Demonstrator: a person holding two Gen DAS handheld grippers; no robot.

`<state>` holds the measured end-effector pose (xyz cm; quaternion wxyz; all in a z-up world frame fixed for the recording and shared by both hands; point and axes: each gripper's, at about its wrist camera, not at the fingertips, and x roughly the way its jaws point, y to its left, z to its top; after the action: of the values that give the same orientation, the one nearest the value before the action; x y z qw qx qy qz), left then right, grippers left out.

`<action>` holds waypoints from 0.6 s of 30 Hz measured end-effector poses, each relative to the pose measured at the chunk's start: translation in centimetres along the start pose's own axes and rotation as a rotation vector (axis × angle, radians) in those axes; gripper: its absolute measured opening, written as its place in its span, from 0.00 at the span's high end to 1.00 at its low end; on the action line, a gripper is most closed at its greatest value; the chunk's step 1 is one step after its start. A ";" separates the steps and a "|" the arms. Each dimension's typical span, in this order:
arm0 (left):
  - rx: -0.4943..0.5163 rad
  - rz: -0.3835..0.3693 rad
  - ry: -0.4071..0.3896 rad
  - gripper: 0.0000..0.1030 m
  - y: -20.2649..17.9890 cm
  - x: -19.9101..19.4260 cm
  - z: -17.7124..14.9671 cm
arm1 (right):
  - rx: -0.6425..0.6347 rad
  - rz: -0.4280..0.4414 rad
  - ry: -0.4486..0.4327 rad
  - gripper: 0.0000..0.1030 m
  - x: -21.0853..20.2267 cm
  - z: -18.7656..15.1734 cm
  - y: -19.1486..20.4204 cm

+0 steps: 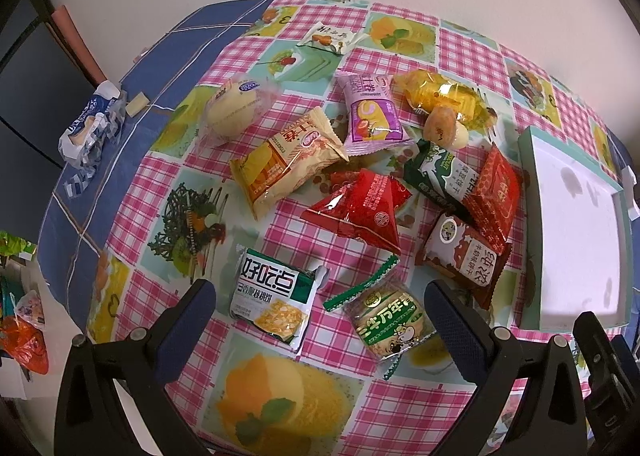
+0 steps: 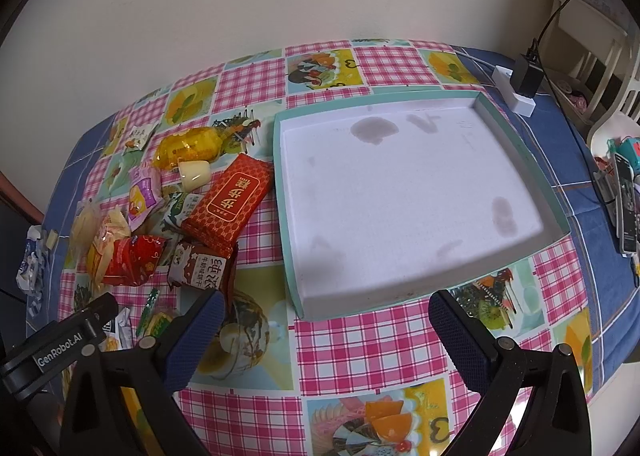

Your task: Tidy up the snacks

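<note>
The left gripper (image 1: pixel 320 308) hangs over the near part of the snack pile, its fingers spread wide and holding nothing. Between them lie a white-and-green biscuit packet (image 1: pixel 274 302) on the left and a round green cracker pack (image 1: pixel 386 322) on the right. Beyond these, left to right, sit a pale bun in clear wrap (image 1: pixel 236 106), a yellow cake packet (image 1: pixel 286 162), a purple roll packet (image 1: pixel 372 114), a red triangular pouch (image 1: pixel 360 208), and a brown milk-biscuit packet (image 1: pixel 464 256).

The right gripper (image 2: pixel 324 316) is likewise wide apart and empty, hovering just before the near edge of the teal-rimmed tray (image 2: pixel 516 136), whose white floor is stained. A red patterned packet (image 2: pixel 230 200) rests just beside the tray's left wall.

The table (image 2: pixel 360 348) wears a pink checked cloth printed with desserts, over blue fabric, against a plain cream wall. A white power strip (image 2: pixel 516 92) lies at the far right corner.
</note>
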<state>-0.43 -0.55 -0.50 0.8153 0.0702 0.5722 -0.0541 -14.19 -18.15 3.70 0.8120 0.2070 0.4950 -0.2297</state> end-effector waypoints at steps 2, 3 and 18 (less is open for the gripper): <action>-0.002 -0.004 0.003 0.00 0.1 0.1 0.1 | 0.000 0.000 0.000 0.00 -0.1 0.0 0.0; -0.002 -0.006 0.003 0.00 0.1 0.1 0.2 | 0.000 0.000 0.000 0.00 0.0 0.0 0.0; -0.001 -0.015 0.003 0.00 -0.1 0.0 0.2 | -0.002 -0.001 0.003 0.00 0.1 0.0 0.1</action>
<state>-0.25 -0.64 -0.45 0.8142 0.0655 0.5737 -0.0596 -14.07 -18.08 3.67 0.8114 0.2061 0.4965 -0.2294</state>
